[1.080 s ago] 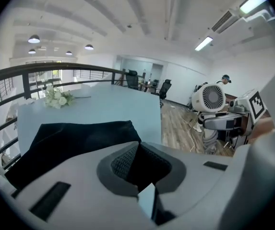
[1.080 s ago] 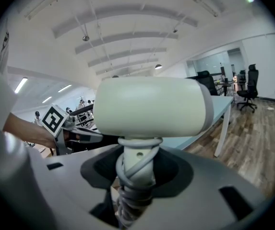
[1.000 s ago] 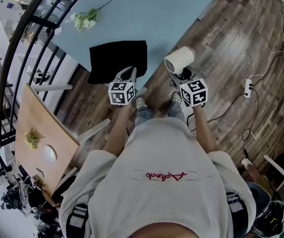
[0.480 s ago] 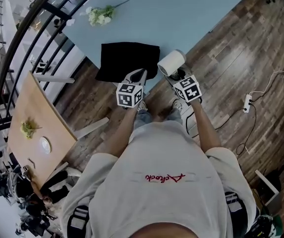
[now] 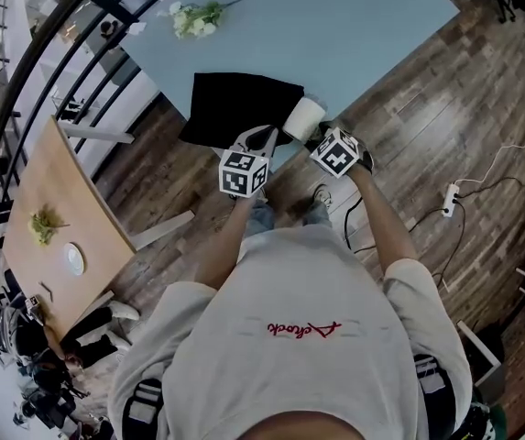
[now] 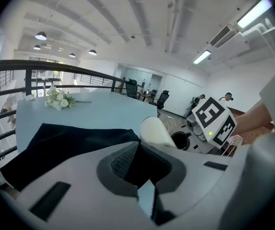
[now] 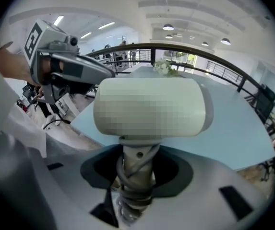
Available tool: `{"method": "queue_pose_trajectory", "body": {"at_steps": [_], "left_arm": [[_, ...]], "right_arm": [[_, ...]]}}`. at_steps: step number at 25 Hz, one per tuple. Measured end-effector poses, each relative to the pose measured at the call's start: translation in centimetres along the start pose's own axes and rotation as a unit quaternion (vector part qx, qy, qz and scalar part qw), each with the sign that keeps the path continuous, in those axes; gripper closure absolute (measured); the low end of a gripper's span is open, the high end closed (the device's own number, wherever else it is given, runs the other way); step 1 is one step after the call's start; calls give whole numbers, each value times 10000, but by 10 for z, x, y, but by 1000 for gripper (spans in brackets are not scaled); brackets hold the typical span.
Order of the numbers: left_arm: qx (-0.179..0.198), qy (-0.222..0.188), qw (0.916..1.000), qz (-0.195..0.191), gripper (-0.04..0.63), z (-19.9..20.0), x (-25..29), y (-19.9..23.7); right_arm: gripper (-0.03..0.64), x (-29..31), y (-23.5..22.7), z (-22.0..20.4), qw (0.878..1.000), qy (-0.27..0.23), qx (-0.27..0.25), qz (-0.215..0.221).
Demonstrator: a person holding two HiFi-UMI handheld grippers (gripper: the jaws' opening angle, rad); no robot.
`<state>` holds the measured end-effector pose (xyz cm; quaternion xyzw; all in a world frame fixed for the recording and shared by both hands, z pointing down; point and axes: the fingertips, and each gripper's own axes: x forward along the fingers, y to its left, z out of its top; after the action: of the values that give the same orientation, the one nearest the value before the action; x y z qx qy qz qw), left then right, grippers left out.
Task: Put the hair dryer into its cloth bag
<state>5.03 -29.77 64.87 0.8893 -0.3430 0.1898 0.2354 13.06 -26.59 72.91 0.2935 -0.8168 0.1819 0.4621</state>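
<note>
1. The cloth bag (image 5: 244, 106) is black and lies flat on the pale blue table (image 5: 363, 35), at its near edge.
2. The left gripper (image 5: 260, 143) reaches to the bag's near edge. In the left gripper view its 2 jaws are pressed almost together, with black fabric of the bag pinched between the pads.
3. The right gripper (image 5: 324, 140) holds the hair dryer (image 5: 303, 117). In the right gripper view the 2 jaws stand partly spread and clamp the cream handle, which has the grey cord wound around it.
4. The dryer's cream barrel sits crosswise above those jaws. From the head view it is over the table's near edge, just right of the bag's near right corner. I cannot tell whether it touches the fabric.
5. The dryer is outside the bag.
6. The 2 grippers are close together, the left one at the bag and the right one just beside it on the right.
7. A spray of white flowers (image 5: 196, 16) lies on the far left of the table, well apart from the bag.
8. A wooden table (image 5: 47, 246) stands to the left, on the wood floor (image 5: 427, 126).
</note>
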Motion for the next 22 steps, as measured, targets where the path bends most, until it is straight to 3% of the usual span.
{"method": "queue_pose_trajectory", "body": {"at_steps": [5,12,16,22], "left_arm": [[-31,-27,10000,-61,580,-2,0,-2],[-42,-60,9999,-132,580,-3,1,-4],[-88,-93,9998,-165,580,-4,0,-7],[-24,-105,9995,-283,580,-3,-2,-10]], "right_arm": [[426,15,6,-10,9945,694,-738,256],[426,27,12,-21,9748,1463,-1549,657],[426,30,14,-30,9656,1780,-1688,861],[426,33,16,-25,9620,1872,-1752,942]]}}
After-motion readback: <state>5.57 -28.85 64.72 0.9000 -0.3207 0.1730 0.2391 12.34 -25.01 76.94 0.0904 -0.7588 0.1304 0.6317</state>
